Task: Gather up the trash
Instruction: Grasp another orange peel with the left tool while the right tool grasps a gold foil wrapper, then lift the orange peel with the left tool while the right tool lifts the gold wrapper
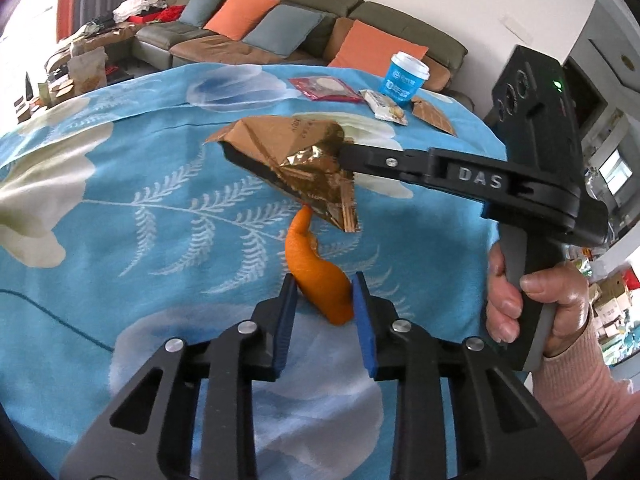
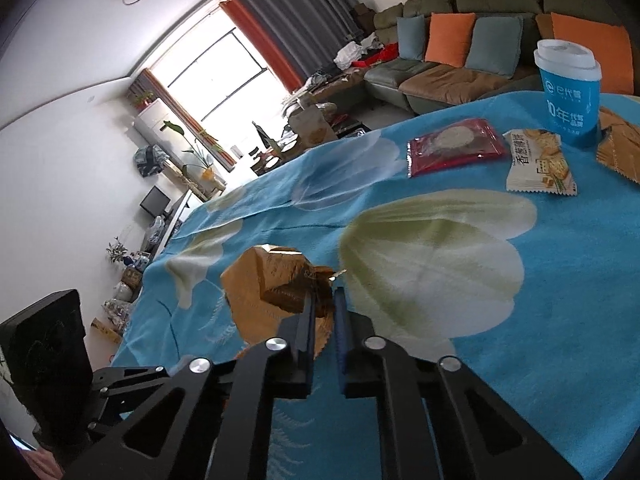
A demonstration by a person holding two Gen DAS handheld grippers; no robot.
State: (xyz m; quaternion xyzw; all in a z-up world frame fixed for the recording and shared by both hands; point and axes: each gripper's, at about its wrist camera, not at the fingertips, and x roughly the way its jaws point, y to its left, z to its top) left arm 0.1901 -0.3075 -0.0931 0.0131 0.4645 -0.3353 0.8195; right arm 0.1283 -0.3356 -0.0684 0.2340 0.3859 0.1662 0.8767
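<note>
An orange peel lies on the blue flowered cloth. My left gripper has its blue pads on either side of the peel's near end, closed onto it. My right gripper is shut on a crumpled brown and gold wrapper and holds it above the cloth. The same wrapper shows in the left wrist view, pinched by the right gripper's fingers, just beyond the peel.
At the table's far side stand a blue paper cup with a white lid, a red snack packet, a white cracker packet and a brown wrapper. A sofa with cushions is behind the table.
</note>
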